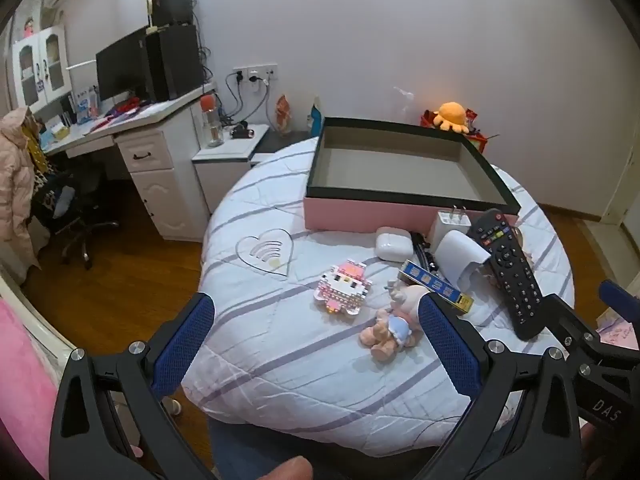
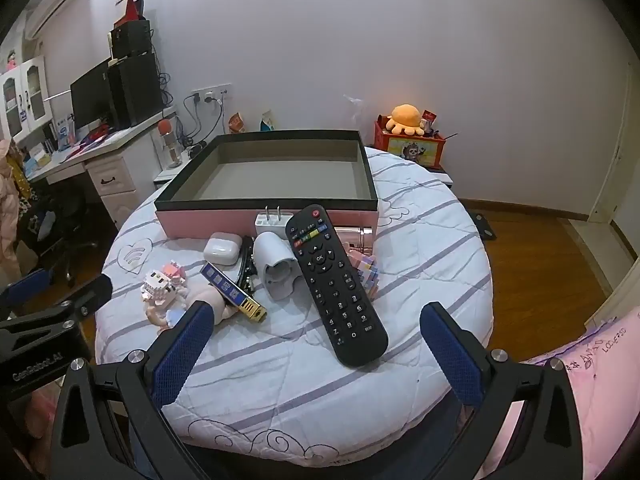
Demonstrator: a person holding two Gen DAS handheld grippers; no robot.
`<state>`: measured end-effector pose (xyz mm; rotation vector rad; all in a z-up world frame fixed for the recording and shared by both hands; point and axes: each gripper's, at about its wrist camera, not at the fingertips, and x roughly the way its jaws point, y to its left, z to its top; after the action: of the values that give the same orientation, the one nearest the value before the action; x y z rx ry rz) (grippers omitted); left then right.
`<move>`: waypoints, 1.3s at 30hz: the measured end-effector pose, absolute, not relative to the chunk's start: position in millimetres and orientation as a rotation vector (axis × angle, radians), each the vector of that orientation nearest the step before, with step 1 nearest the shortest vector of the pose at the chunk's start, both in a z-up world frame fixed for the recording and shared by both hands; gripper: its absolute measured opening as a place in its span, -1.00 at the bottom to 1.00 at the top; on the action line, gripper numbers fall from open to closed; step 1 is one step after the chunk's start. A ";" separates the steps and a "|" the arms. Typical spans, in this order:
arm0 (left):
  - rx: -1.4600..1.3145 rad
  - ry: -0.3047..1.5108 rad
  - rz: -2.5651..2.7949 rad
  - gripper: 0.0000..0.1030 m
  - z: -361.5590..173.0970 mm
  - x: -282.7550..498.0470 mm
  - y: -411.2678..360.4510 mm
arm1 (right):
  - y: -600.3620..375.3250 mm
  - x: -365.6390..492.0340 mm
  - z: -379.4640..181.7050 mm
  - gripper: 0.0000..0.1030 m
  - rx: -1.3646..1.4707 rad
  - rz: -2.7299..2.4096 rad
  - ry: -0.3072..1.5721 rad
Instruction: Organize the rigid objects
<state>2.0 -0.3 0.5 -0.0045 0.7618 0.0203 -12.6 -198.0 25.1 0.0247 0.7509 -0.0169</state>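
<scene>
Nearest are the left gripper (image 1: pixel 316 350) and right gripper (image 2: pixel 316 354), both with jaws wide apart and holding nothing. Under them is the round table with a white striped quilt (image 2: pixel 420 240). At 12 o'clock sits the big empty pink box with a black rim (image 2: pixel 272 222). The long black remote (image 2: pixel 336 280) leans on the white plastic cover (image 2: pixel 276 270). At 9 o'clock is the small white earbud case (image 2: pixel 222 249). Grabbing the remote could knock the pile over, because it rests on other things.

bare quilt (image 2: pixel 280 380) near, clutter around remote (image 2: pixel 336 280), box (image 2: pixel 264 222) behind
</scene>
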 end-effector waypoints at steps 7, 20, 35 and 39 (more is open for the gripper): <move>-0.028 0.716 0.003 1.00 6.0 -5.6 9.4 | -195.0 -11.1 29.9 1.00 0.019 -0.008 0.747; -0.026 0.707 0.008 1.00 16.8 3.1 11.9 | -193.2 -3.8 37.0 1.00 0.029 -0.011 0.731; -0.011 0.656 -0.003 1.00 43.2 -21.5 7.1 | -193.6 -21.8 78.9 1.00 0.063 -0.014 0.680; -0.010 0.639 -0.003 1.00 52.9 -29.2 7.1 | -196.0 -30.0 89.0 1.00 0.076 -0.017 0.657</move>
<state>-29.2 7.1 52.9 -0.0102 0.6395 -0.0026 -30.0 -196.0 89.0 0.0757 0.6572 -0.0165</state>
